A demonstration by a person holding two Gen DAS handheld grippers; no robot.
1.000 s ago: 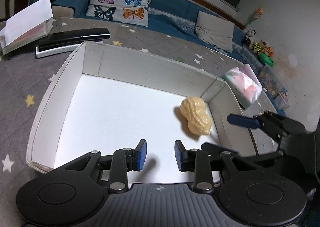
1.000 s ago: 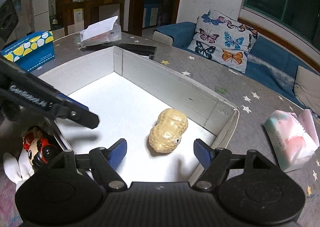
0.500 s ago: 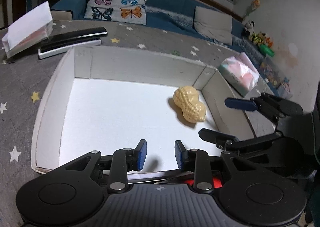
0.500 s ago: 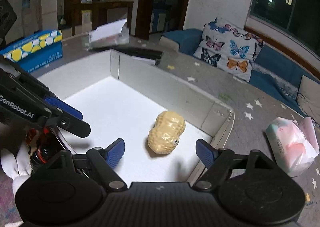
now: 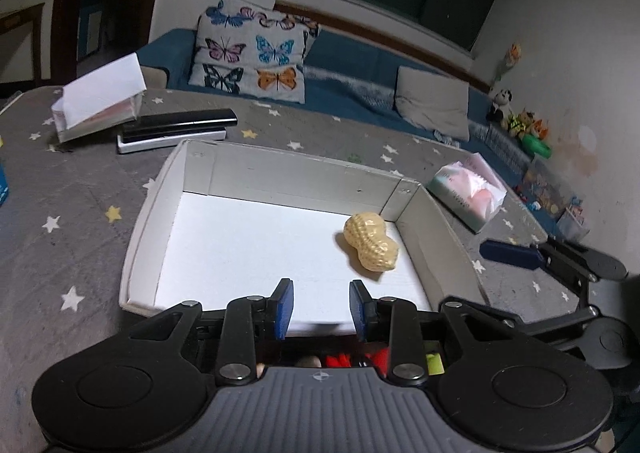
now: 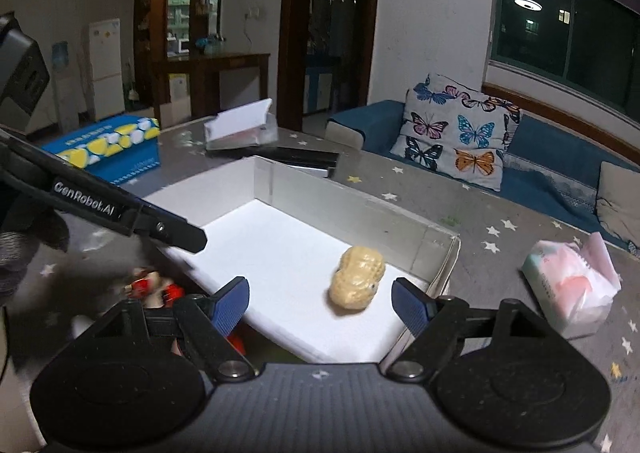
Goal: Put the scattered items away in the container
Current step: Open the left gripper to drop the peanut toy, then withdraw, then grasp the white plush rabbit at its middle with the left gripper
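A shallow white cardboard box (image 5: 168, 209) sits on a grey, star-printed tablecloth (image 5: 80, 189). Inside it lies a yellow peanut-shaped toy (image 5: 371, 242), resting on the white floor close to the box's far right corner. In the left wrist view its long axis runs from about ten o'clock to four o'clock, the ten o'clock lobe nearest the corner. In the right wrist view the same toy (image 6: 357, 282) lies roughly one o'clock to seven o'clock — the seven o'clock end carries a small dark spot.

The left gripper (image 5: 321, 309) hangs over the box's near edge with a narrow gap between its blue pads, nothing in that gap. The right gripper (image 6: 320, 303) stands wide apart and empty, the peanut lying beyond and between its fingertips, untouched.

Just outside the box's near wall, low at eight o'clock in the right wrist view, some small red toys (image 6: 154, 289) lie blurred — what they are cannot be made out. A pink-and-green tissue pack (image 6: 572, 285) sits on the cloth at three o'clock from the box.
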